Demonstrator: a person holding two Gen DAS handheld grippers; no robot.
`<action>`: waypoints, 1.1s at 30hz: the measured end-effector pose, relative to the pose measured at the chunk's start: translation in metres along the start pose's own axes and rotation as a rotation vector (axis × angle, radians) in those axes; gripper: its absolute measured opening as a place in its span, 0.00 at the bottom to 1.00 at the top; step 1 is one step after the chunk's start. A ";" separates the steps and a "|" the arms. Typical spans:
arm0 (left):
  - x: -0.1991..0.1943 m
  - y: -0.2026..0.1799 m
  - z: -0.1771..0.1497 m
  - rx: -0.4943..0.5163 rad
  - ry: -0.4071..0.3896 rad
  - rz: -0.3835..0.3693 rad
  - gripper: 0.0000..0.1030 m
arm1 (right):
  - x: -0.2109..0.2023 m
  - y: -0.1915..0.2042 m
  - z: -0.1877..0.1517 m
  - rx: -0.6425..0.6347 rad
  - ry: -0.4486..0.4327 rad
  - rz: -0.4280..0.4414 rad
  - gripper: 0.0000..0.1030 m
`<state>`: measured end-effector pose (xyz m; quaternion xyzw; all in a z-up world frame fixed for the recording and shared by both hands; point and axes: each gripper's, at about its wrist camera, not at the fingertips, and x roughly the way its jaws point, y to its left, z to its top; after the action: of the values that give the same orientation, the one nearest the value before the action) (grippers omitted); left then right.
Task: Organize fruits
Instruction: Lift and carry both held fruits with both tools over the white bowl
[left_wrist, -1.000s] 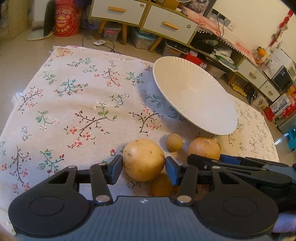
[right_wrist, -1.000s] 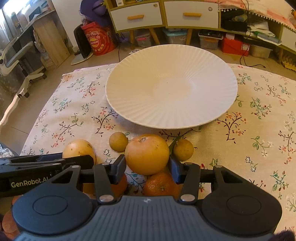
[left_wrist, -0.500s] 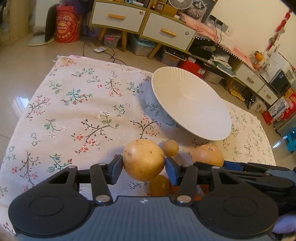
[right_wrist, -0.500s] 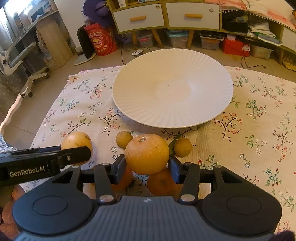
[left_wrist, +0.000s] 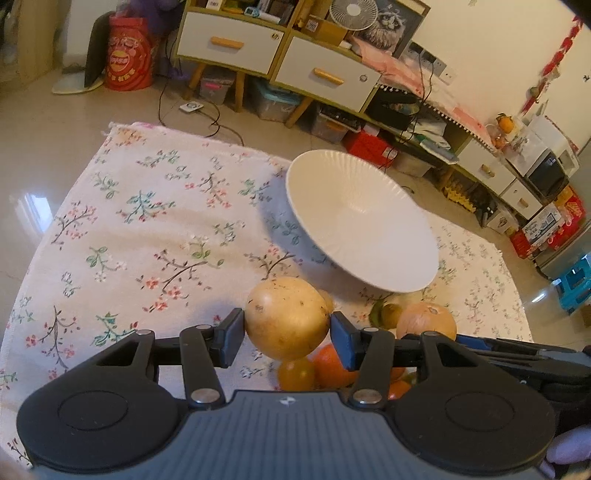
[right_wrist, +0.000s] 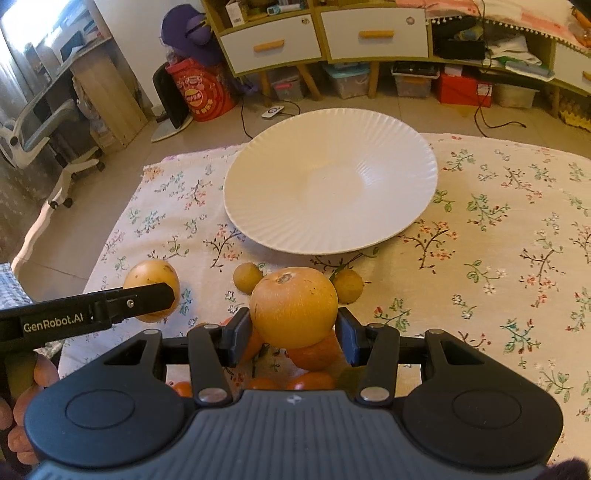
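Above cloth (right_wrist: 480, 258), both fruits lifted

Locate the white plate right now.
The white plate sits empty on the floral cloth, centre of the right wrist view, just beyond the orange pear held in the right gripper and two small brown fruits.

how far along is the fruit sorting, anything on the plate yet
Nothing is placed yet: the white plate holds no fruit. In hand: the left gripper clamps a yellow pear, the right gripper a round orange-yellow fruit. Left: both of those, plus the small fruits and oranges on the floral cloth.
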<state>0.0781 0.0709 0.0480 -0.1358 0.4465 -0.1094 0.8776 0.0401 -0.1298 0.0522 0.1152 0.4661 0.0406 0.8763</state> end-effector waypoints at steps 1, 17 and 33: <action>-0.001 -0.002 0.000 0.003 -0.003 -0.002 0.27 | -0.001 -0.001 0.000 0.003 -0.004 0.001 0.44; 0.042 -0.047 0.028 0.231 -0.054 -0.035 0.27 | 0.000 -0.036 0.046 0.061 -0.143 0.006 0.44; 0.112 -0.071 0.049 0.436 -0.075 -0.041 0.27 | 0.057 -0.060 0.082 0.092 -0.132 0.013 0.44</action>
<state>0.1773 -0.0240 0.0155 0.0440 0.3765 -0.2161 0.8998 0.1377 -0.1910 0.0355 0.1610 0.4077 0.0170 0.8986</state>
